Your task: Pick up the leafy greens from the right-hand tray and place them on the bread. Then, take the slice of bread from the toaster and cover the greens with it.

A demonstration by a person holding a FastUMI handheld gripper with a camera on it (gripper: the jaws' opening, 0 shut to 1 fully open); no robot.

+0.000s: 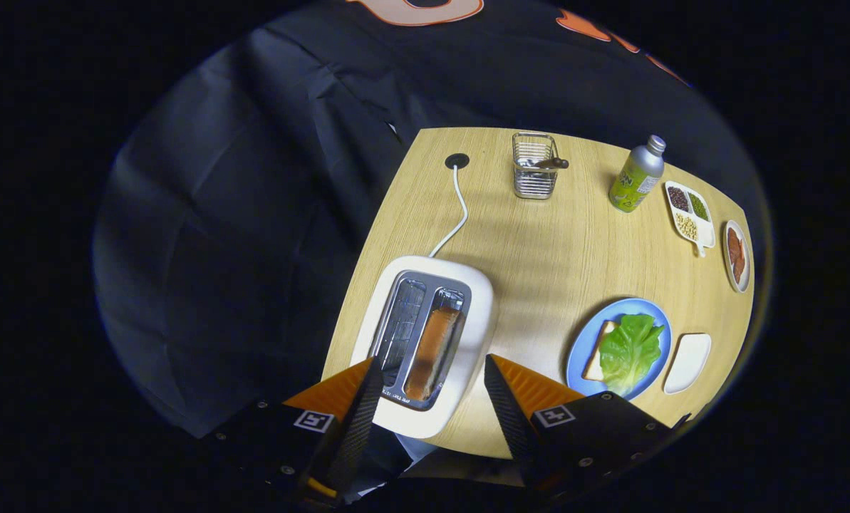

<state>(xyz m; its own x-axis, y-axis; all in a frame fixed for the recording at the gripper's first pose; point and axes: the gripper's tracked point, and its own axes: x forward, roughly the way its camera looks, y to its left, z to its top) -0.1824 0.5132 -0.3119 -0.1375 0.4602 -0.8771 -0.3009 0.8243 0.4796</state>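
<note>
The gripper (430, 377) hangs above the toaster (425, 342), its fingers spread wide and holding nothing, one on each side of the toaster's near end; between them, in the toaster's right-hand slot, stands the slice of bread (433, 350), the left slot empty. To the right of the toaster sits a blue plate (583, 342) carrying bread (598, 350) with the leafy greens (631, 350) laid on top; just beyond the plate, further right, lies the white tray (688, 362), bare. A white cord (457, 206) runs from the toaster's far side to a dark grommet (457, 161) in the wooden table (538, 256); beyond the toaster stand a wire basket (534, 165), a green bottle (637, 175), a divided dish of beans (690, 216) and a small plate (737, 255).
</note>
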